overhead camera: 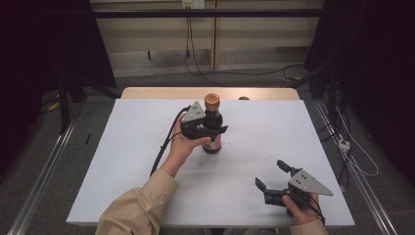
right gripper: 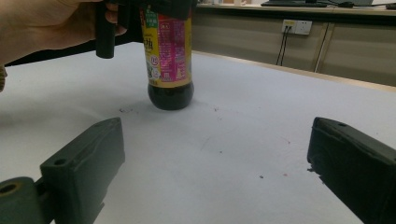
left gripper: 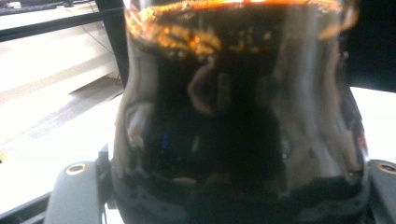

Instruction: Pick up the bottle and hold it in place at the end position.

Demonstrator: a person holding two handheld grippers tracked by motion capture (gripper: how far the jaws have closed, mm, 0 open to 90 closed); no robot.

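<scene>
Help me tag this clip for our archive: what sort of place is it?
Probably a lab or recording workspace, not a kitchen: a bare white table ringed by dark curtains, loose cables across the floor, and wall sockets behind.

Even overhead light, dark surroundings; glare and close-up blur on bottle [left gripper: 233,116].

left gripper [overhead camera: 211,131] jaws clamped, right gripper [overhead camera: 270,176] jaws spread wide

One dark glass sauce bottle [overhead camera: 212,128] with a gold cap — one white table [overhead camera: 122,161] — two black two-jaw grippers, left [overhead camera: 214,133] and right [overhead camera: 269,175].
</scene>
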